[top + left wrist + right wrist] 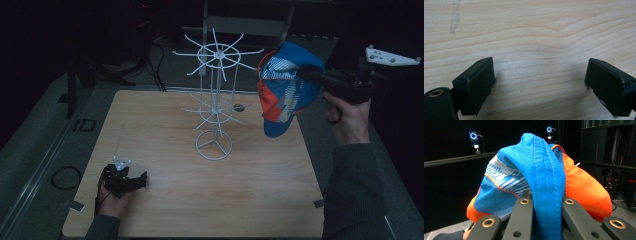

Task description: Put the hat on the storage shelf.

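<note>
Your right tongs [546, 202] are pinched on a blue, orange and white cap [544, 175], its blue fabric band squeezed between the two black jaws in the right gripper view. From above, the right tongs [307, 75] hold the cap [285, 90] in the air, hanging down from the jaws, off the counter's far right corner. Just left of the cap stands a white wire display rack [216, 95], its top spokes reaching close to the cap's crown. Your left tongs [539, 75] are spread wide with nothing between them, resting low on the wooden counter [536, 30]; from above, the left tongs [140, 180] sit near the front left corner, well apart from the rack.
</note>
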`<action>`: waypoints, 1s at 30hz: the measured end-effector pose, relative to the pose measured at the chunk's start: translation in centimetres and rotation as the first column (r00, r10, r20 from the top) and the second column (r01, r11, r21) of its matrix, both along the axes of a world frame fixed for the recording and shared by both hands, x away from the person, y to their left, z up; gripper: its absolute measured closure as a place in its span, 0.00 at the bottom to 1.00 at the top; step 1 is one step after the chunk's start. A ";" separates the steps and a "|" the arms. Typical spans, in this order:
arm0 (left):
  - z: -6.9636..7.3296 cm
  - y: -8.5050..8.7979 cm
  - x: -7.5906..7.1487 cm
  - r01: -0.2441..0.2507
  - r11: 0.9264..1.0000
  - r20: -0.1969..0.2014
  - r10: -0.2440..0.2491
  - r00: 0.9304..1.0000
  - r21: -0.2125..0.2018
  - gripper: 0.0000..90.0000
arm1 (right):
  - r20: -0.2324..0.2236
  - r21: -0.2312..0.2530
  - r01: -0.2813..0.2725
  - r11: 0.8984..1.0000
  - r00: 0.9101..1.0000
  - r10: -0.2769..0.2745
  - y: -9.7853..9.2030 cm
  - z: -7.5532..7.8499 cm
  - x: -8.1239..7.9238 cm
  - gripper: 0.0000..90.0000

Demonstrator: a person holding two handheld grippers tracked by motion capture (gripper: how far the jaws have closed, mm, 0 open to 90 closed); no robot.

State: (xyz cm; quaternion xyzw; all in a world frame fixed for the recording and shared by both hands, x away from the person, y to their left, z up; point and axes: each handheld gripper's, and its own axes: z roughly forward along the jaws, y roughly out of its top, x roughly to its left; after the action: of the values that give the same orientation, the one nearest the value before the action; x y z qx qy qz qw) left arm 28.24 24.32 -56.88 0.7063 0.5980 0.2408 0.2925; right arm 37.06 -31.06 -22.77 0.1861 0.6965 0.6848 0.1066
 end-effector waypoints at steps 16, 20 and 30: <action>0.0 0.0 0.0 -0.003 1.000 0.003 0.003 1.000 -0.002 0.11 | -0.099 -0.142 0.022 0.990 0.994 -0.036 2.3 -2.9 1.9 0.93; 0.0 0.0 0.0 -0.004 1.000 0.004 0.004 1.000 -0.004 0.11 | -0.123 -0.178 0.021 0.984 0.991 -0.044 2.7 -3.4 2.3 0.92; 0.0 0.0 0.0 -0.003 1.000 0.002 0.003 1.000 -0.002 0.11 | -0.154 -0.275 0.037 0.961 0.985 -0.082 3.6 -4.6 2.7 0.76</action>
State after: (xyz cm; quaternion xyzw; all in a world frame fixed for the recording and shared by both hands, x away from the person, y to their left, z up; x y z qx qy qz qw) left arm 28.25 24.30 -56.89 0.7050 0.5989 0.2414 0.2934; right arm 39.73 -27.45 -27.37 0.2464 0.7841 0.5618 0.0940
